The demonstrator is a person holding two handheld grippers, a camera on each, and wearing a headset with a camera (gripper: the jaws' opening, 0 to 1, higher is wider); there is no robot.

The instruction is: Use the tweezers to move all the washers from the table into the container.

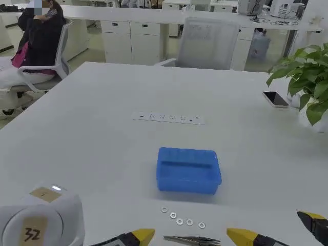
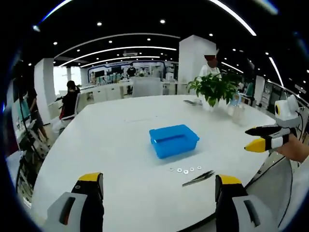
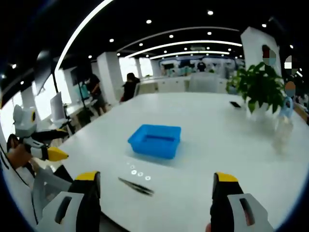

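At the far left a person (image 1: pixel 38 36) sits at another desk. Nearer, the left gripper (image 2: pixel 159 181) hovers over the near edge of the white table (image 1: pixel 102 148). Its jaws are spread wide and hold nothing. To its right, five washers (image 1: pixel 179 221) lie in a short row on the tabletop, just in front of the blue container (image 1: pixel 187 183). The tweezers (image 1: pixel 192 239) lie flat just on the near side of the washers, and neither gripper touches them. Beyond the container a power strip (image 1: pixel 168 118) is set into the table, with an office chair (image 1: pixel 207 43) behind it. Further right, the right gripper (image 3: pixel 154 177) also hangs with its jaws wide apart and nothing between them. A phone (image 1: pixel 275 99) rests near the far right edge, beside a leafy plant (image 1: pixel 307 77).
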